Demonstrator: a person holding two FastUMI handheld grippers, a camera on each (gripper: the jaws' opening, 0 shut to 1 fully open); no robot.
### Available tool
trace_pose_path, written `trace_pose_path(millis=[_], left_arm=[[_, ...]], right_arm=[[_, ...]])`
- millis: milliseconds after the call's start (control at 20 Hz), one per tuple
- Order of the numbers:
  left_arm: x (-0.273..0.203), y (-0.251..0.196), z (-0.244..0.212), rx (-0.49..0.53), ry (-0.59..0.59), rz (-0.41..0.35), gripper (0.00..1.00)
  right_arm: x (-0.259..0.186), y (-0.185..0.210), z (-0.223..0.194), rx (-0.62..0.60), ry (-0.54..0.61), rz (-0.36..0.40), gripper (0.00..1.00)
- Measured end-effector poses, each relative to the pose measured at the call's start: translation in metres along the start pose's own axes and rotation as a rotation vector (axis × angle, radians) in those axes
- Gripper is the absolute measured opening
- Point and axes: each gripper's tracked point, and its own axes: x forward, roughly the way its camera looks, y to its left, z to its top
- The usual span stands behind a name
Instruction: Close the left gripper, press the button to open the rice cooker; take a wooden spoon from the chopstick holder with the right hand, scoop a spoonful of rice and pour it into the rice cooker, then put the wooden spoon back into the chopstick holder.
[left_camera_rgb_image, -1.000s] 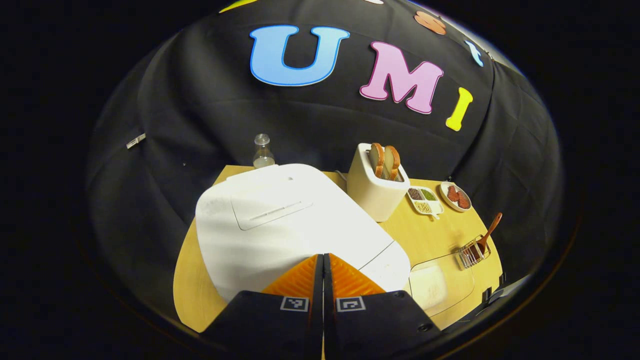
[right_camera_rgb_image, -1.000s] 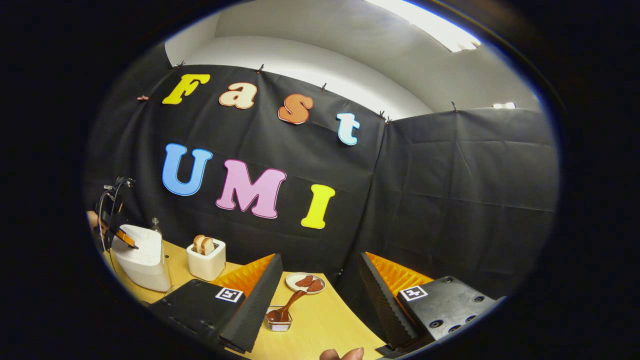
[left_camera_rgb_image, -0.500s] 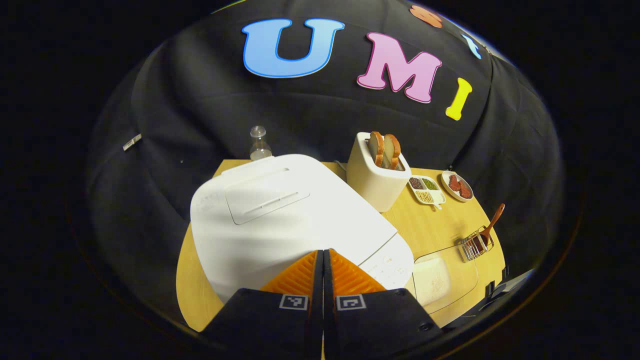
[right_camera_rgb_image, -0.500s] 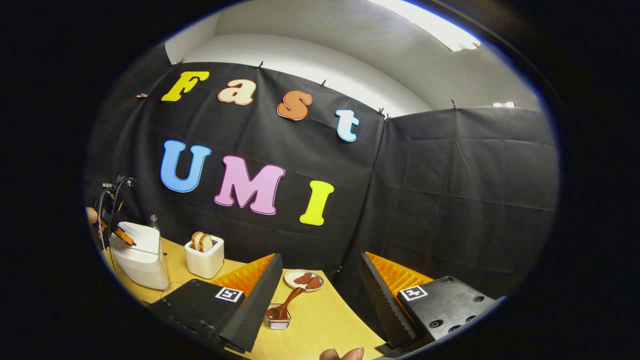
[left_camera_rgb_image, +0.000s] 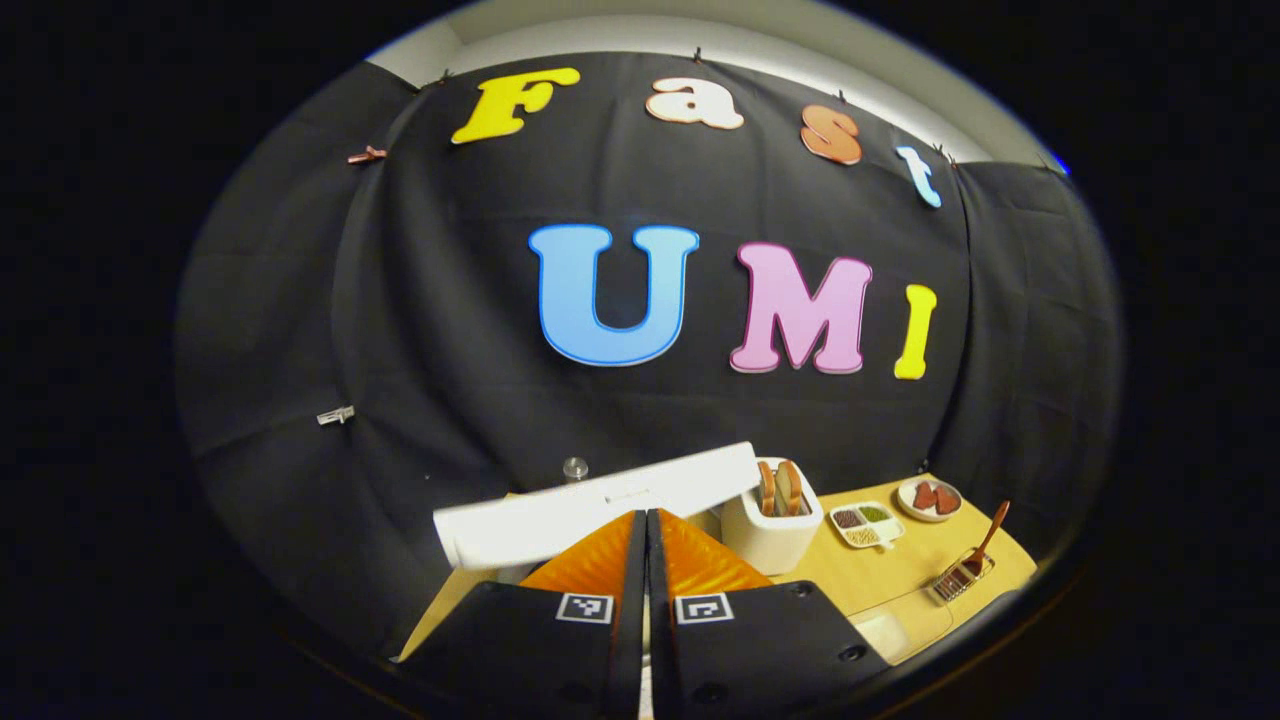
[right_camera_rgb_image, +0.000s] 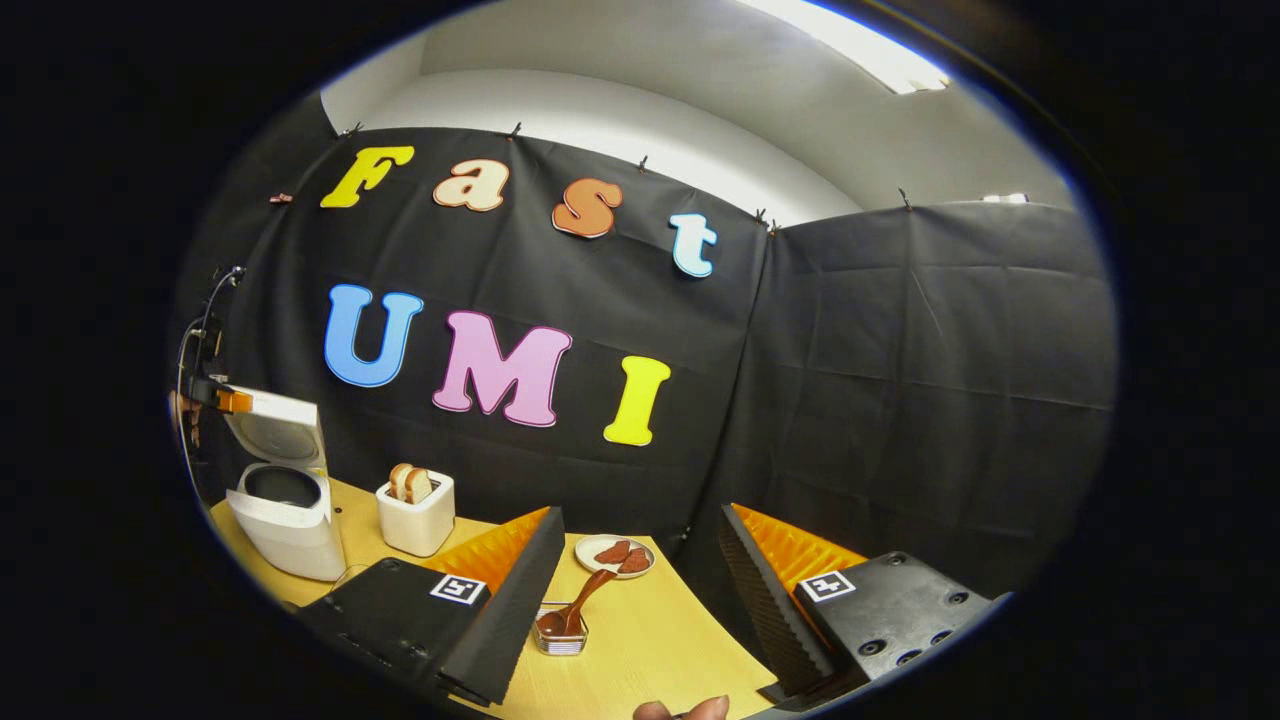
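The rice cooker (right_camera_rgb_image: 285, 500) stands with its lid (right_camera_rgb_image: 275, 428) raised at the table's (right_camera_rgb_image: 640, 650) far left, the left gripper (right_camera_rgb_image: 232, 401) at the lid's front edge with fingers clenched together (nothing between them). At 12 o'clock ahead of the released, wide-open right gripper (right_camera_rgb_image: 640, 580), the wooden spoon (right_camera_rgb_image: 572, 610) leans in the chopstick holder (right_camera_rgb_image: 560, 640), a toaster (right_camera_rgb_image: 415, 510) at 10 o'clock.

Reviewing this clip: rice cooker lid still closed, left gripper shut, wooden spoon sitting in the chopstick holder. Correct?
Not quite. The right gripper view shows the rice cooker lid raised and the pot open. The left gripper is shut, and the wooden spoon sits in the chopstick holder.
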Motion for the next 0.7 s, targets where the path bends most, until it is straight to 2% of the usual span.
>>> trace_pose_path(millis=[50,150,200,250,300,350,550,700], left_arm=[[-0.004,0.002,0.008,-0.018,-0.035,0.007,0.13],[-0.016,0.005,0.016,-0.033,-0.085,0.027,0.57],[-0.023,0.005,0.020,-0.026,-0.100,0.031,0.70],[-0.030,0.006,0.022,-0.016,-0.111,0.045,0.88],[-0.037,0.006,0.023,-0.007,-0.116,0.052,0.94],[-0.045,0.005,0.026,-0.004,-0.129,0.053,0.96],[-0.079,-0.003,0.033,0.004,-0.149,0.060,0.95],[-0.101,-0.009,0.030,0.031,-0.140,0.081,0.95]], right_arm=[[-0.001,0.002,0.001,-0.002,-0.005,0.007,0.97],[-0.004,0.005,0.003,-0.013,-0.012,0.019,0.97],[-0.006,0.005,0.003,-0.017,-0.015,0.022,0.97],[-0.007,0.005,0.004,-0.017,-0.017,0.025,0.97],[-0.008,0.007,0.003,-0.012,-0.018,0.032,0.97],[-0.009,0.010,0.002,-0.003,-0.013,0.045,0.97],[-0.009,0.019,-0.012,0.020,0.020,0.091,0.97],[-0.006,0.035,-0.020,0.022,0.022,0.171,0.98]])
